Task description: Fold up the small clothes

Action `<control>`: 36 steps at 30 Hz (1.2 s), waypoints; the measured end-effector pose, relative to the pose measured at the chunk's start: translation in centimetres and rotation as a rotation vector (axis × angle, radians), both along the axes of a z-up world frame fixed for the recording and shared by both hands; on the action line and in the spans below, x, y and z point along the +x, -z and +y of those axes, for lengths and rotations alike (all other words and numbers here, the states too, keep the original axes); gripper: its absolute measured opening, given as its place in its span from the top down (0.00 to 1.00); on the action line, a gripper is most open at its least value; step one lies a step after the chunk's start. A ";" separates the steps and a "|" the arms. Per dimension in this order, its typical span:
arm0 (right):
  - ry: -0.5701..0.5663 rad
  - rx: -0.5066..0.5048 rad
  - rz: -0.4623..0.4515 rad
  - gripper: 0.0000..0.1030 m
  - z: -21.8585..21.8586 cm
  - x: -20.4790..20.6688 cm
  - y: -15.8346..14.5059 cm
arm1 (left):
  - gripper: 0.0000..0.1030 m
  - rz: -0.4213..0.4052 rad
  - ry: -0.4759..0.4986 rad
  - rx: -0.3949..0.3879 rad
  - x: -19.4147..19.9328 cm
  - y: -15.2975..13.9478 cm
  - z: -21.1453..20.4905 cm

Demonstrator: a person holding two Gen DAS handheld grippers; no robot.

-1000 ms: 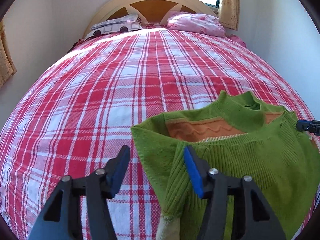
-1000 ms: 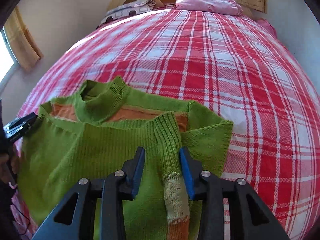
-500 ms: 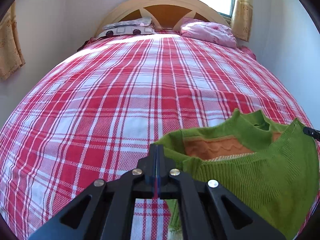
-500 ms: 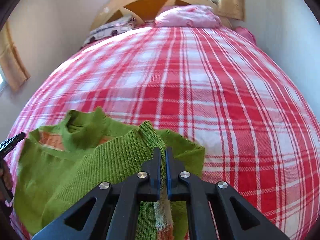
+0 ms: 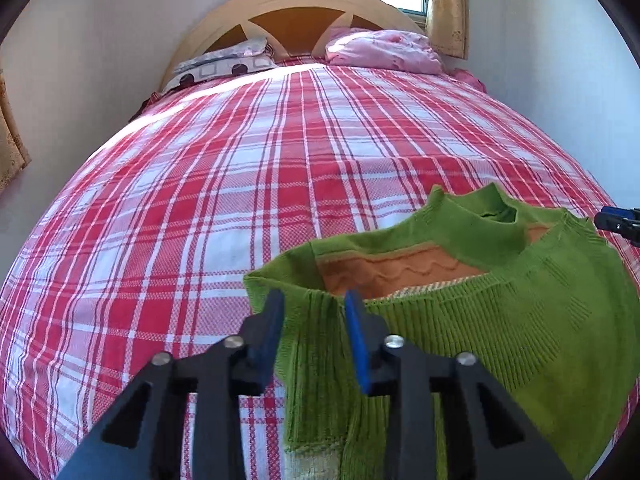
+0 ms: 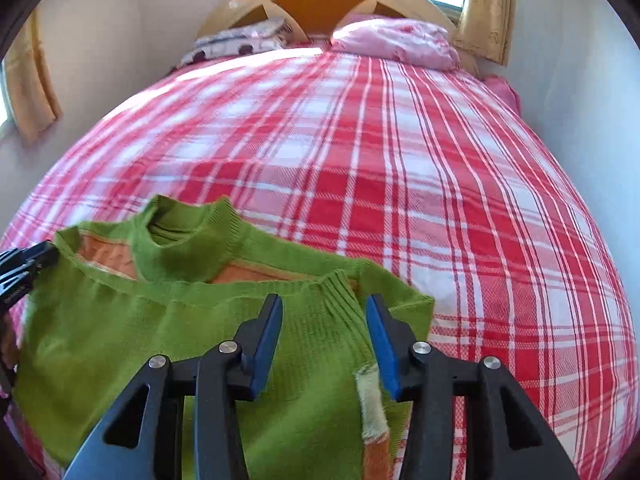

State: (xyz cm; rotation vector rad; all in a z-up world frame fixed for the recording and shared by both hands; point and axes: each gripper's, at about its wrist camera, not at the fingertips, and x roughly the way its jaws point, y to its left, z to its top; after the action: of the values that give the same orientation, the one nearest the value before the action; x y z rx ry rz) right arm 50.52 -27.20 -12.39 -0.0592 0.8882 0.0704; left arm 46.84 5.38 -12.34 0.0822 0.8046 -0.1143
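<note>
The left gripper [image 5: 314,334] was opening with the sweater's [image 5: 500,320] ribbed cuff loose between its jaws, near the bed's [image 5: 200,200] foot. The right gripper [image 6: 324,340] was opening too, jaws wider over the other folded-in sleeve. Looked soft, floppy and stretchy, so I'd grab the thick ribbed edges.
</note>
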 end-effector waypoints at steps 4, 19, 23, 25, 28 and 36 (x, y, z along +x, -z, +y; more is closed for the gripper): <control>0.052 -0.021 0.051 0.61 -1.9 0.8 2.1 | 0.80 0.027 0.002 0.002 0.0 0.8 -0.2; 0.057 0.065 -0.057 0.97 -2.8 1.1 -0.1 | 0.96 -0.053 -0.092 -0.085 0.4 -2.2 3.0; 0.070 0.022 0.028 0.97 -2.7 1.9 2.8 | 0.96 0.018 -0.090 -0.022 1.5 0.7 1.9; 0.074 0.007 0.004 0.97 -2.7 1.7 3.1 | 0.94 0.028 -0.105 -0.010 1.5 1.7 1.8; 0.088 0.000 0.004 0.96 -2.9 1.6 2.9 | 0.91 0.017 -0.121 -0.036 1.3 2.0 2.2; 0.076 0.020 -0.045 0.56 -1.8 -3.7 -0.5 | 0.48 -0.043 -0.181 -0.061 -2.4 -1.6 3.8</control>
State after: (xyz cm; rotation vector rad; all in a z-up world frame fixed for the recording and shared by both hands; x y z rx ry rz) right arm 46.78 -29.00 -11.90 -0.0083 0.8442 0.0067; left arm 44.43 9.22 -10.69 -0.0459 0.7611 0.0337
